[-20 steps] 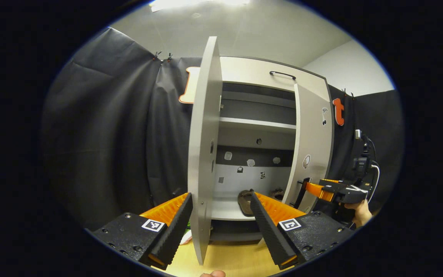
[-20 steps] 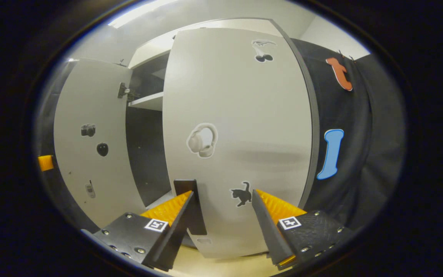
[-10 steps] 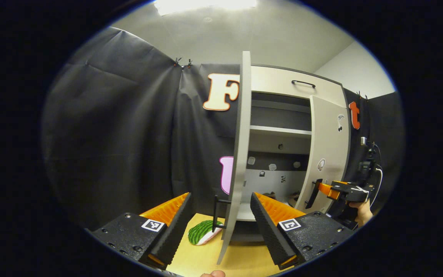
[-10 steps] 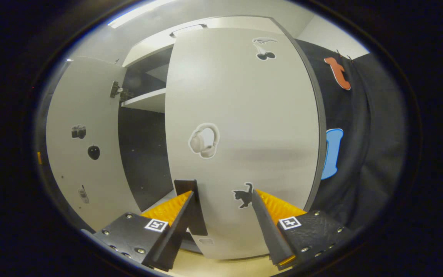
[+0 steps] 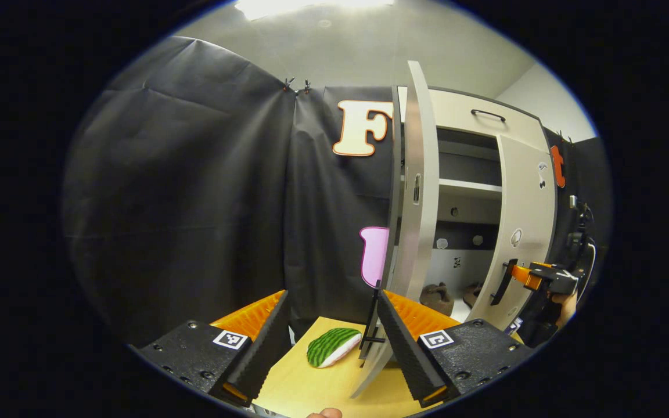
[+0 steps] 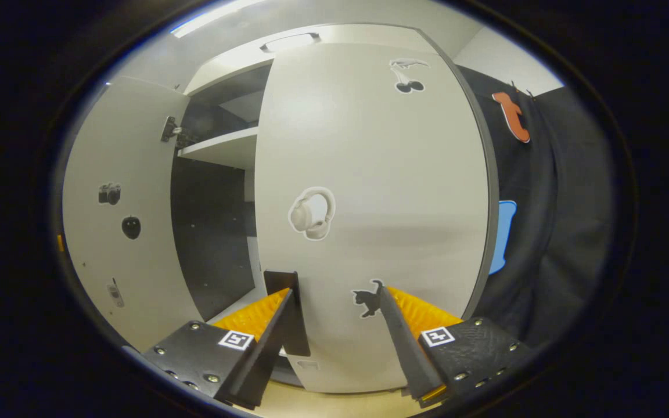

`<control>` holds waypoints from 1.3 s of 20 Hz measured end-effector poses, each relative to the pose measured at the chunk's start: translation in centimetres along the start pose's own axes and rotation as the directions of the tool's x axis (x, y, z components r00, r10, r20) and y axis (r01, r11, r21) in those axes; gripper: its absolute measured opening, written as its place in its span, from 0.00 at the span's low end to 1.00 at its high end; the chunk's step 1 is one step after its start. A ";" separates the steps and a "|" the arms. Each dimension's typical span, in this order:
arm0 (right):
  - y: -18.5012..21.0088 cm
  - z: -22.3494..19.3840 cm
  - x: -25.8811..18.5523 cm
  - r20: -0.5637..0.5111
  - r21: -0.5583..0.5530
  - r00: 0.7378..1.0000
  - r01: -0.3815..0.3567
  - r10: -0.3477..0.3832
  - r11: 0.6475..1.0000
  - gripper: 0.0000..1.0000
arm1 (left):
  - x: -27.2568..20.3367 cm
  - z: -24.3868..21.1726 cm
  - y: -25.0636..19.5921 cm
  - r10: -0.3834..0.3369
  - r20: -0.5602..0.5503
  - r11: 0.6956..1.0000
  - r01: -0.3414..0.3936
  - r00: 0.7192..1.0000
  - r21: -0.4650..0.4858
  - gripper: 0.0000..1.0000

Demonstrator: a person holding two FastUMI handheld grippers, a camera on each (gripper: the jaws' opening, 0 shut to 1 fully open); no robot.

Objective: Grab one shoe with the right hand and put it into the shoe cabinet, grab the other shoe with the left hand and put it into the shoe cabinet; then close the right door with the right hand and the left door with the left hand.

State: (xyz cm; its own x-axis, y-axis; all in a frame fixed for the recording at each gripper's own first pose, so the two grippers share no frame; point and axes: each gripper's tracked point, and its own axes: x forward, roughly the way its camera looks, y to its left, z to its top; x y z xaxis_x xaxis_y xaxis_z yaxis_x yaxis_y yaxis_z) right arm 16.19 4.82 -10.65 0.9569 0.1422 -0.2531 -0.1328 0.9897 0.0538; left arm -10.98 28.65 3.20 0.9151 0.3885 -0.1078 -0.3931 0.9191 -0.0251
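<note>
In your left gripper view, your left gripper [image 5: 331, 342] has its fingers spread wide with nothing pinched between them. The left door [image 5: 418, 191] of the shoe cabinet [image 5: 474, 116] stands open, nearly edge-on to you, rising just above and beside the right-hand finger; its dark handle [image 5: 371, 325] sits right against that finger's inner side, though you cannot tell whether they touch. Past the door, both shoes [image 5: 438, 297] lie on the cabinet's bottom shelf — well beyond your fingertips, one nearer the door and the other [image 5: 474, 292] further right. A watermelon-slice toy [image 5: 333, 347] lies on the wooden table [image 5: 311, 389] between the two fingers, apart from both. Far to the right, the right gripper [image 5: 511, 276], held by a hand [image 5: 567, 305], meets the right door [image 5: 523, 226] at its handle. In your right gripper view, your right gripper [image 6: 334, 325] is also spread, with the right door [image 6: 369, 203] close in front, partly closed. The door's dark handle [image 6: 288, 310] lies against the inner face of the left-hand finger, while the other finger stands apart, near a cat sticker [image 6: 366, 299] — nothing is pinched. To the left the left door's [image 6: 119, 215] inner face shows, with a dark gap and a shelf [image 6: 224, 148] between the doors.
</note>
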 end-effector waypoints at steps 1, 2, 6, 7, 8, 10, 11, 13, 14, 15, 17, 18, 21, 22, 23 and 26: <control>0.0 -0.1 0.1 0.000 0.000 1.000 0.001 -0.001 1.000 0.89 | 0.3 -0.2 0.0 -0.010 0.001 1.000 0.010 1.000 -0.001 0.91; 0.0 0.0 0.1 -0.002 0.001 1.000 0.002 -0.002 1.000 0.89 | 0.7 -0.6 -0.2 -0.028 -0.001 1.000 0.028 1.000 -0.006 0.91; -0.1 0.0 0.2 -0.015 0.018 1.000 0.002 -0.001 1.000 0.87 | 2.2 -2.5 -0.7 -0.085 -0.039 0.996 0.084 0.996 -0.036 0.92; 0.0 0.0 0.2 -0.014 0.024 1.000 0.000 0.000 1.000 0.89 | 2.6 -3.0 -0.8 -0.094 -0.050 0.995 0.092 0.994 -0.040 0.92; 0.0 0.2 0.2 -0.010 0.031 1.000 -0.001 0.001 1.000 0.89 | 2.7 -3.4 -0.7 -0.100 -0.061 0.994 0.098 0.993 -0.041 0.94; -0.1 0.6 -0.1 -0.005 0.040 1.000 -0.001 0.001 0.999 0.89 | 2.9 -3.9 -1.1 -0.127 -0.070 0.991 0.124 0.989 -0.043 0.91; -0.1 0.7 -0.4 0.001 0.043 1.000 -0.001 0.001 0.999 0.89 | 3.2 -4.0 -1.6 -0.137 -0.073 0.990 0.134 0.988 -0.043 0.91; -0.1 1.0 -1.1 0.009 0.051 1.000 -0.003 0.002 0.999 0.87 | 3.5 -4.0 -2.1 -0.139 -0.069 0.990 0.137 0.988 -0.025 0.95; -0.2 1.3 -1.3 0.015 0.054 1.000 -0.004 0.003 0.999 0.89 | 3.5 -3.8 -2.2 -0.143 -0.065 0.990 0.142 0.988 -0.019 0.93; -0.3 1.6 -1.7 0.022 0.056 1.000 -0.004 0.003 0.998 0.89 | 3.2 -3.8 -2.2 -0.148 -0.063 0.989 0.148 0.987 -0.014 0.95; -0.6 2.1 -2.4 0.031 0.061 1.000 0.000 -0.001 0.998 0.86 | 3.2 -3.7 -2.6 -0.162 -0.060 0.987 0.162 0.985 -0.004 0.95; -0.9 2.4 -2.8 0.036 0.061 0.999 0.002 -0.004 0.998 0.89 | 3.2 -3.7 -2.8 -0.170 -0.059 0.985 0.171 0.984 -0.003 0.95; -1.5 3.1 -3.8 0.056 0.065 0.998 0.010 -0.014 0.998 0.89 | 3.1 -4.0 -3.6 -0.204 -0.065 0.979 0.203 0.977 -0.022 0.94; -1.6 3.3 -4.2 0.060 0.067 0.998 0.011 -0.015 0.998 0.89 | 3.2 -4.0 -4.2 -0.218 -0.068 0.976 0.216 0.974 -0.031 0.94; -1.9 3.4 -4.6 0.063 0.070 0.998 0.014 -0.018 0.997 0.89 | 3.2 -4.1 -4.8 -0.232 -0.067 0.973 0.230 0.970 -0.037 0.94; -2.6 3.9 -5.6 0.070 0.067 0.997 0.024 -0.029 0.997 0.86 | 2.8 -4.2 -6.8 -0.274 -0.066 0.962 0.273 0.960 -0.018 0.89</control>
State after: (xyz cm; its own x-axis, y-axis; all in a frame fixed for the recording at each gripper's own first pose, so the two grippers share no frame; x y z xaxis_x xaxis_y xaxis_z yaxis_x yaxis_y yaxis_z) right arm 12.17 1.42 -5.57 0.9762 0.1122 -0.1858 -0.0924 0.9894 0.1120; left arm -6.12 23.23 -1.15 0.9798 0.1168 -0.1625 -0.1297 0.9890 -0.0710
